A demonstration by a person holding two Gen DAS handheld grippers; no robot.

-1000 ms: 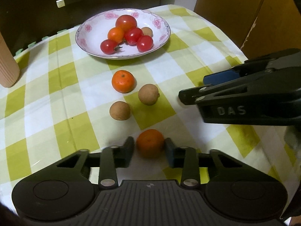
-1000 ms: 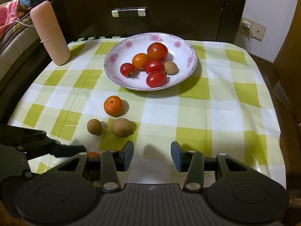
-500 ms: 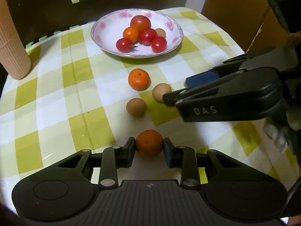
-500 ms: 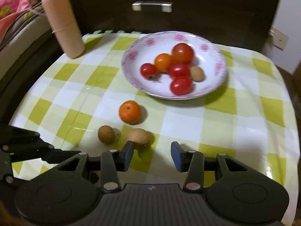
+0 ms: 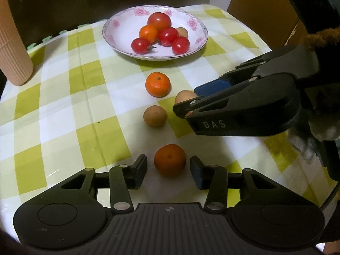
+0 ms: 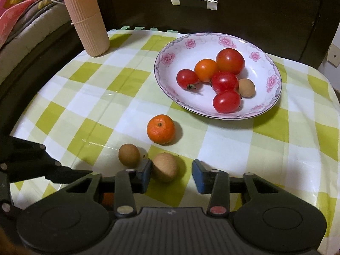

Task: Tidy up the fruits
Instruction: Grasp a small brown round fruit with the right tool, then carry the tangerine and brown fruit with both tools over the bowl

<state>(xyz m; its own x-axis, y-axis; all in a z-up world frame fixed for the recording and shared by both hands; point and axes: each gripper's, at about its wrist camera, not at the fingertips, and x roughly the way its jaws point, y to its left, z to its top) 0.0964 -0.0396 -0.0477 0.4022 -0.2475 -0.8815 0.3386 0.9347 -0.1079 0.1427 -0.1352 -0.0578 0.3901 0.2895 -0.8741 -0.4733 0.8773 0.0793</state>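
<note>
Right gripper jaws, just closing, flanked brown fruit, not yet pinching; fruit needed centring first. Left gripper jaws, just opened, straddled orange, untouched.

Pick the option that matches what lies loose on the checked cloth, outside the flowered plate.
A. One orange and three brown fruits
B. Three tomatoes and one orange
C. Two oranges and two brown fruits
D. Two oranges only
C: in the left wrist view, a near orange sits between the left gripper fingers, a far orange lies before the plate, and two brown fruits lie between them.
</note>
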